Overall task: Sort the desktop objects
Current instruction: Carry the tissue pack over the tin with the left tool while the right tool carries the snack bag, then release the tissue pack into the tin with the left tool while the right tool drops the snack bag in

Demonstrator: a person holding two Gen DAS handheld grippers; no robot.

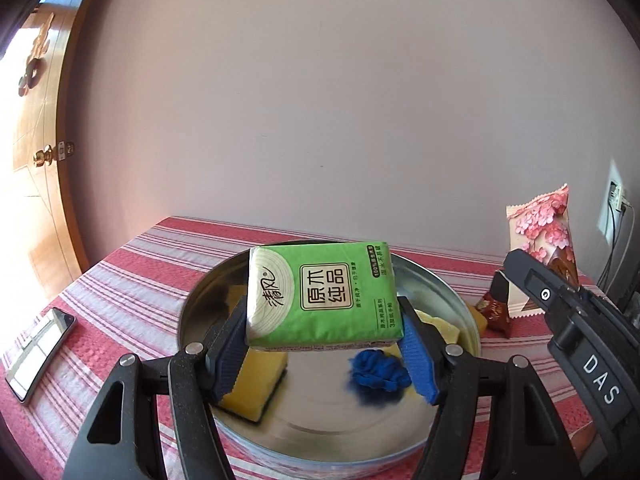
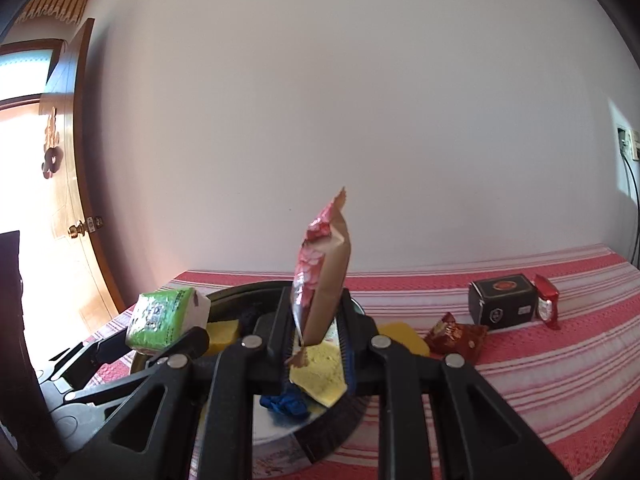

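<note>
Now both grippers hold packs: left gripper tissue pack, right gripper snack pouch.

round tin front rim cut off; yellow sponge partly hidden

Round tin at centre of surface; sponge in it at 7 o'clock, crumpled wad at 5. Phone at 9 o'clock, box and sachet at 3.
</note>
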